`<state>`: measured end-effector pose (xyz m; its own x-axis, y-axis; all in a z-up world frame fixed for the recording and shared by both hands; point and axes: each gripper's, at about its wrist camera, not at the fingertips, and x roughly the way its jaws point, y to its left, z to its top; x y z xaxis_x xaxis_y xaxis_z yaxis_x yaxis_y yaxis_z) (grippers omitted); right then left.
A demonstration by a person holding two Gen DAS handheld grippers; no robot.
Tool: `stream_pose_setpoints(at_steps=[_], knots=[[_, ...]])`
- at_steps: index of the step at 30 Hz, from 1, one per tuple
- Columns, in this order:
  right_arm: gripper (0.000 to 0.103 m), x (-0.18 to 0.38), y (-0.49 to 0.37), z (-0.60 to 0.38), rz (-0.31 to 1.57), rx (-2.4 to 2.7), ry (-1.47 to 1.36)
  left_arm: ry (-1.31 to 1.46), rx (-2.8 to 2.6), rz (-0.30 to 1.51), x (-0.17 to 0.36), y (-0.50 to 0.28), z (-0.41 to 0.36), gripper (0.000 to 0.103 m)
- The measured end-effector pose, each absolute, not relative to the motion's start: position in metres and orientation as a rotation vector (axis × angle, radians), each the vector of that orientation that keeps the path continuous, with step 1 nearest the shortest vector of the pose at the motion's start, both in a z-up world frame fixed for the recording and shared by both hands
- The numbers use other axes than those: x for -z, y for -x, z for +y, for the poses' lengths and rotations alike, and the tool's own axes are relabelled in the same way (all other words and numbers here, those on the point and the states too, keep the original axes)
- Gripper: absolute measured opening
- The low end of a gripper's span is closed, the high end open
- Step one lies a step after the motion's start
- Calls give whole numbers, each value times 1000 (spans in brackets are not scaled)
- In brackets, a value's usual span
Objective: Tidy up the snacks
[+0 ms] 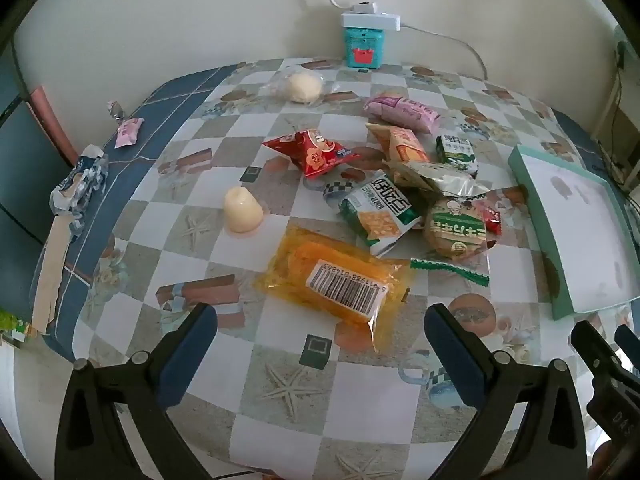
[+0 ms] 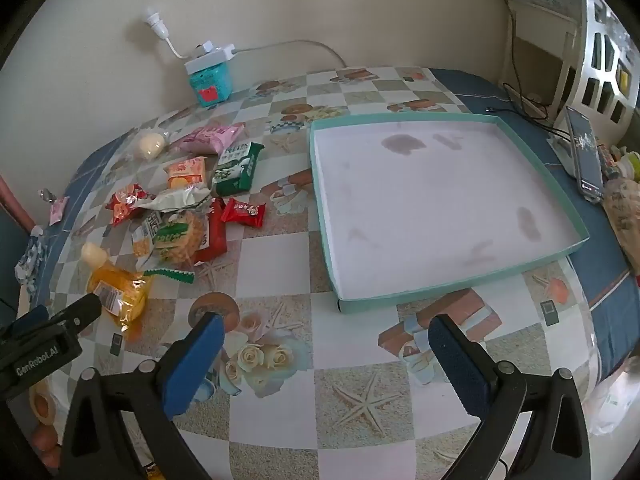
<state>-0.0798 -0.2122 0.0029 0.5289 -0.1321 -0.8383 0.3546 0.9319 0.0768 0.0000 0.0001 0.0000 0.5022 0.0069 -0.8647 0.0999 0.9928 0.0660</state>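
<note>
While both grippers (image 1: 320, 340) (image 2: 324, 352) gape empty, left housing (image 2: 36, 354) reads "GenRobot.AI"; yellow pack (image 1: 336, 280) barcode blurry.

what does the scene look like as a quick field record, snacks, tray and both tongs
surface: table with a patterned checkered cloth
container: shallow teal tray, white inside, no snacks in it
snack pile: loose packets to the left of the tray
nearest packet: orange packet, barcode label up, just ahead of the left tongs
others: red packet, pink packet, green cracker packet
left tongs: open, holding nothing
right tongs: open, holding nothing, facing the tray
back wall: teal box with a white power strip on top
</note>
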Motion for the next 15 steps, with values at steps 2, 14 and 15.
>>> stream_pose_setpoints(at_steps=[2,14,15], knots=[[103,-3,80,-212,973,292,-255,-111,51,1043,0,0,1,103],[103,-4,81,-212,972,298,-246,-126,66,1020,-6,2,-2,103],[103,-4,80,-212,971,298,-246,-127,65,1020,-7,2,-2,103]])
